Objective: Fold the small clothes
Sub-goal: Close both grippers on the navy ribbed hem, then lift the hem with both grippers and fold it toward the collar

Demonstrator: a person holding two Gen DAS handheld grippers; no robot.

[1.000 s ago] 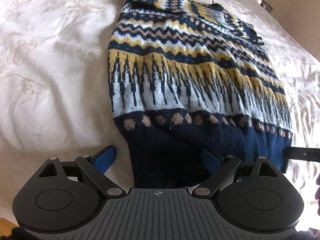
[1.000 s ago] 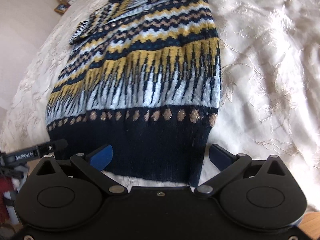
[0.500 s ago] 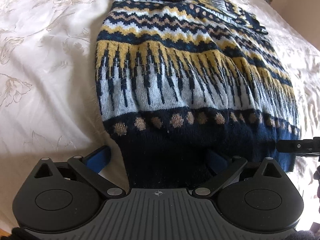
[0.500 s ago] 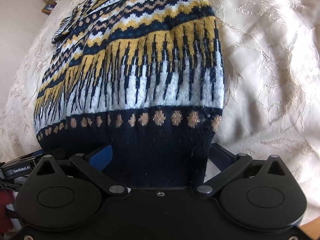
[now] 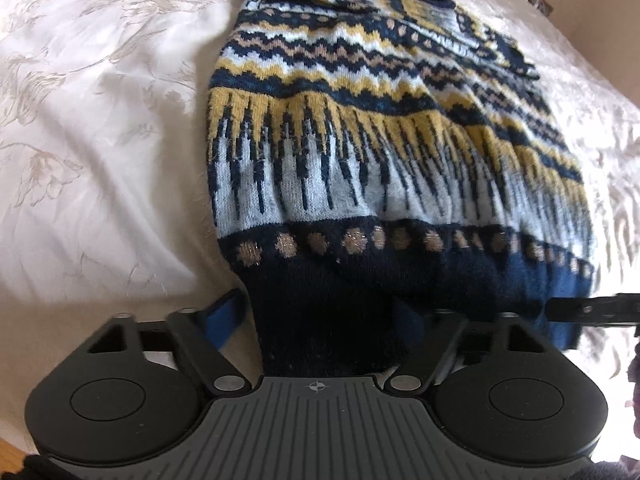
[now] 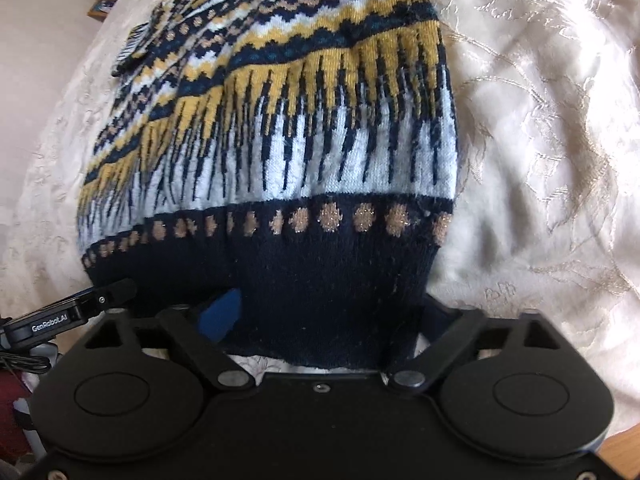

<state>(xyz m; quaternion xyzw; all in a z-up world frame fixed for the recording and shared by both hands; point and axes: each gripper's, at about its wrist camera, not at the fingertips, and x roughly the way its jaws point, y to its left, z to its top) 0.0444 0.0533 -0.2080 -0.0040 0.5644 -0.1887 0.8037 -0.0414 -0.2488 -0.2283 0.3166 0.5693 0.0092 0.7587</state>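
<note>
Lying spread on a cream embroidered bedspread (image 5: pixel 100 184) is a patterned knit sweater (image 5: pixel 360 152), banded in navy, mustard and pale blue, its navy hem nearest both cameras. Each gripper has that hem between its blue-padded fingers: the left gripper (image 5: pixel 320 320) at the hem's left corner, the right gripper (image 6: pixel 328 312) at the right corner. Both sets of fingers stand fairly wide apart around the bunched fabric; whether they actually pinch it cannot be told
</note>
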